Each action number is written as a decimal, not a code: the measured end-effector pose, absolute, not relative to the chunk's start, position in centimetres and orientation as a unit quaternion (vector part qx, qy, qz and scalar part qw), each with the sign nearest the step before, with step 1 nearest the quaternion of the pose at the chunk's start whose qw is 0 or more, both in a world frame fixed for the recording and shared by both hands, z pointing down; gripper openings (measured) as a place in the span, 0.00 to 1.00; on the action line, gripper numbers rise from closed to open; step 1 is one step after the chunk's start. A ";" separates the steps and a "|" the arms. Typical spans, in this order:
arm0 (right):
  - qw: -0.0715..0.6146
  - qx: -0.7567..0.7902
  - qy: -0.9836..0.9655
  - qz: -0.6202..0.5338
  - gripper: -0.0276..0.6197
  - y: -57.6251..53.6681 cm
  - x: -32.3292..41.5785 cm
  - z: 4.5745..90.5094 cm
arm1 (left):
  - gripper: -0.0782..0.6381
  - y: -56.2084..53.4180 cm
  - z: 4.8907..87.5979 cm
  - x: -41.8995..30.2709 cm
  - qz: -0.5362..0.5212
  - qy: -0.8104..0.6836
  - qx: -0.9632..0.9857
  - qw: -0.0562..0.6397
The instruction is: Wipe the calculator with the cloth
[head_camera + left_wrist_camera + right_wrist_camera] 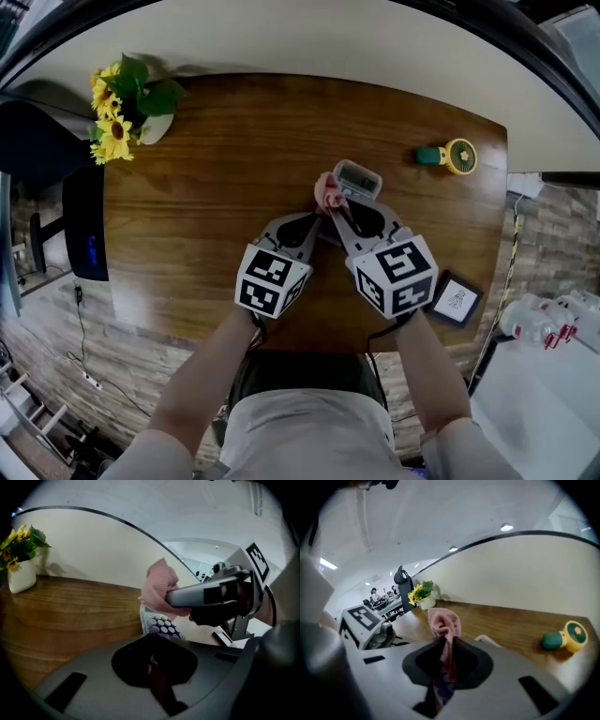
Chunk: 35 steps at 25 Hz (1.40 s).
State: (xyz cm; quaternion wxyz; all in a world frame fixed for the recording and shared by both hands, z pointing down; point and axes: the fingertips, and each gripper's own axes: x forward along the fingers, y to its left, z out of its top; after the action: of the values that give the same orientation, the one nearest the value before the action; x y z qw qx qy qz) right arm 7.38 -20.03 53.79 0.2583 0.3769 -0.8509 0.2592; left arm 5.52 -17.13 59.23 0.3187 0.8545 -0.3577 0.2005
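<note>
My left gripper (320, 219) is shut on the lower end of a small grey calculator (358, 177), which it holds above the wooden table (206, 216). In the left gripper view the round keys of the calculator (162, 625) rise just beyond the jaws of the left gripper (154, 640). My right gripper (330, 203) is shut on a bunched pink cloth (328, 190). That cloth (159, 591) presses against the calculator's upper part and hides it. In the right gripper view the cloth (445, 623) stands up out of the right gripper (447, 645).
A white vase of sunflowers (120, 111) stands at the table's far left corner. A yellow and green mini fan (451, 156) lies at the far right. A dark framed card (456, 299) sits at the near right edge. A black device (84, 222) is beside the left edge.
</note>
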 end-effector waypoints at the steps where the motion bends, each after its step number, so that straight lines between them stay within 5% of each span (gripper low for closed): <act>1: 0.267 0.377 -0.851 0.249 0.11 -20.9 6.9 54.1 | 0.11 -17.1 59.2 5.5 0.200 -0.358 0.855 0.318; 15: 0.398 0.330 -0.840 0.167 0.11 -20.0 9.2 58.3 | 0.11 -17.6 59.5 5.5 0.207 -0.377 0.842 0.324; 35: 0.340 0.316 -0.874 0.142 0.11 -15.7 11.7 57.9 | 0.11 -15.4 59.2 7.4 0.241 -0.321 0.897 0.186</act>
State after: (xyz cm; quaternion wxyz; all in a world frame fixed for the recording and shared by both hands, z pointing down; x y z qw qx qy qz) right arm 11.68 -15.68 57.91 0.3402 0.3164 -0.8741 0.1420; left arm 7.38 -15.44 59.17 0.1859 0.8968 -0.3215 0.2406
